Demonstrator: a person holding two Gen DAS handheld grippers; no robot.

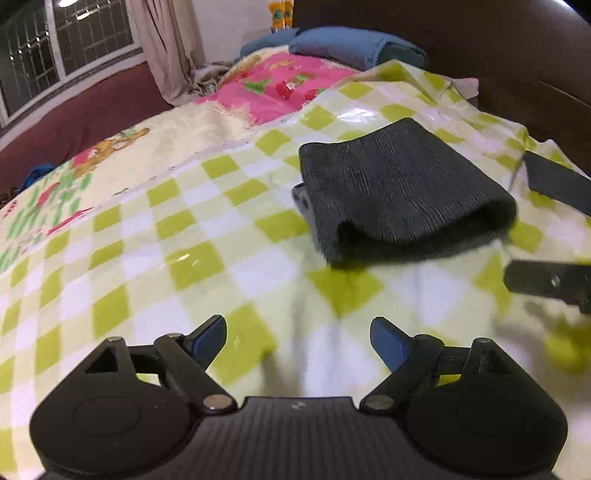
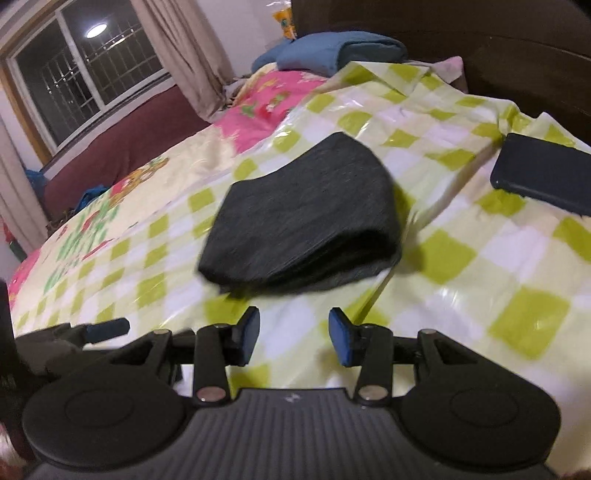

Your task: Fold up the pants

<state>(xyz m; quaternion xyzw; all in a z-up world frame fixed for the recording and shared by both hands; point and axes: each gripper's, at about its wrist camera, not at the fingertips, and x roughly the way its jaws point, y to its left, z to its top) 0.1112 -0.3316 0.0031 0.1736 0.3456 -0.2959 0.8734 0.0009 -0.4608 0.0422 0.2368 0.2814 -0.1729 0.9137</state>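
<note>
- pants (image 2: 306, 218): dark grey, folded into a compact stack, several layers visible at the near edge. Lying flat on the green-and-white checked sheet (image 2: 498, 258), mid-bed, nothing touching them.
- left wrist view: pants (image 1: 402, 192) sit ahead and to the right of the left gripper (image 1: 298, 341), near fold bulging up a bit.
- left gripper: jaws wide apart, blue pads (image 1: 388, 343) bare, nothing held. Hovering over the sheet, apart from the pants.
- right gripper (image 2: 293, 341): jaws parted, narrower gap than the left, blue pads (image 2: 340, 341) bare, holding nothing. Just short of the pants' near edge, not touching.
- part of the left gripper shows at the right view's left edge (image 2: 107, 328); right gripper's finger shows at the left view's right edge (image 1: 546, 282), blurred.
- dark phone (image 2: 543, 177) flat on the sheet, right of the pants, well apart.
- pink cartoon blanket (image 2: 266, 107) beyond the checked sheet; blue pillows (image 2: 332, 50) at the dark headboard (image 2: 480, 33).
- window (image 2: 85, 62) with grille and curtain (image 2: 192, 48) at far left.
</note>
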